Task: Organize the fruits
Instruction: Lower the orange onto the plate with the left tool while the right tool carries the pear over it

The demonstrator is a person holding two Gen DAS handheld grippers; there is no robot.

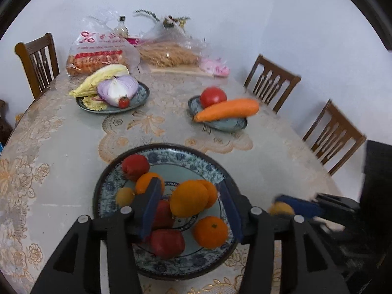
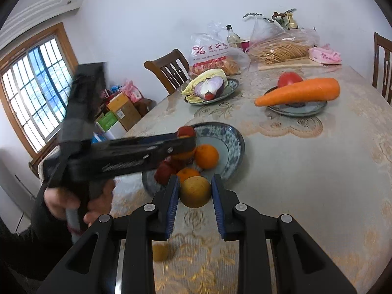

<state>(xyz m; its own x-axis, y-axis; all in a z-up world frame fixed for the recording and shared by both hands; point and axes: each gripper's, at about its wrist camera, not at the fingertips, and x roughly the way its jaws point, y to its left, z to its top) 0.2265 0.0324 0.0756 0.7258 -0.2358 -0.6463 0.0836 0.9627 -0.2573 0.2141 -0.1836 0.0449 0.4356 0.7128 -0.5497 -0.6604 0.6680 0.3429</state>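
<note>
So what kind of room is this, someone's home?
Most likely a home dining room: a big table under a floral cloth, wooden dining chairs around it, plates of produce like a carrot, and bagged groceries by the wall.

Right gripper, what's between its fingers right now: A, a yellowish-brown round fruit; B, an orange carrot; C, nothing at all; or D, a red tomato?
A: the right gripper has a yellowish-brown round fruit between its blue pads, while the carrot and tomato sit on a far plate.
</note>
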